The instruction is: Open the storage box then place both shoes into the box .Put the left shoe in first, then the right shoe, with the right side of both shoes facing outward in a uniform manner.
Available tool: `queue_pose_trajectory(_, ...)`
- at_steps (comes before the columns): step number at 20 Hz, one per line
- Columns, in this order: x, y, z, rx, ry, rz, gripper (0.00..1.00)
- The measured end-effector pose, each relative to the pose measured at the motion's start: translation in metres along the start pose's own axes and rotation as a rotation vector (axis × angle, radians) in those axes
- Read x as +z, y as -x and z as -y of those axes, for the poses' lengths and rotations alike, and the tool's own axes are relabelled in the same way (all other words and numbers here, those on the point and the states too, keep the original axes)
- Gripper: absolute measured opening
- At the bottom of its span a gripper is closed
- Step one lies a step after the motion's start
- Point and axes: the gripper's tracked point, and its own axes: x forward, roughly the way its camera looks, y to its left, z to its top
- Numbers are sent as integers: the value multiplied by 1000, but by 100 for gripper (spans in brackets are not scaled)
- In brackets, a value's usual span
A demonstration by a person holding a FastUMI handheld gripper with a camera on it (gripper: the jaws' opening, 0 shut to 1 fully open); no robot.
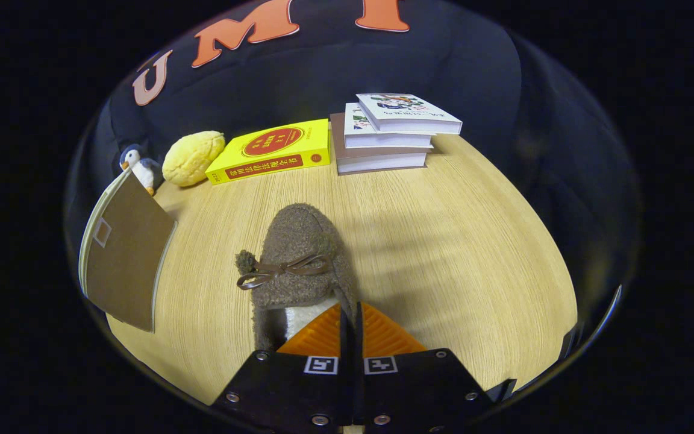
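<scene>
A brown box [123, 253] stands at the table's [455, 241] left edge, its flat face carrying a small pale label too small to read. Behind it sit a toy penguin [137, 166] and a yellow bun-shaped toy [193, 158], both near the far edge. Next lies a yellow book [271, 150] with a red round badge and a red spine band; the print is not legible here. Just right of it, a stack of books [386, 135] rests at the far edge, the top covers white with small pictures, their lettering unreadable.

The shoe [299, 259] lies mid-table, toe pointing away: brown fuzzy fleece, a thin brown bow across the top, a pom-pom at its left side, pale lining at the opening. The gripper [351, 328] has its orange fingers [317, 337] pressed together on the shoe's heel rim, pinching it at the right side of the opening.

Bare wood stretches wide to the shoe's right, out to the table's curved right edge.
</scene>
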Motion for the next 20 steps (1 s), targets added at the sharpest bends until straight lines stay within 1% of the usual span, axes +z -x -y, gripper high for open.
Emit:
queue_pose_trajectory(7,22,31,-18,-11,-65,57,1)
queue_pose_trajectory(11,38,57,-43,-12,-105,87,1)
queue_pose_trajectory(14,50,79,-75,-1,-162,110,1)
queue_pose_trajectory(20,73,121,-160,45,-202,160,1)
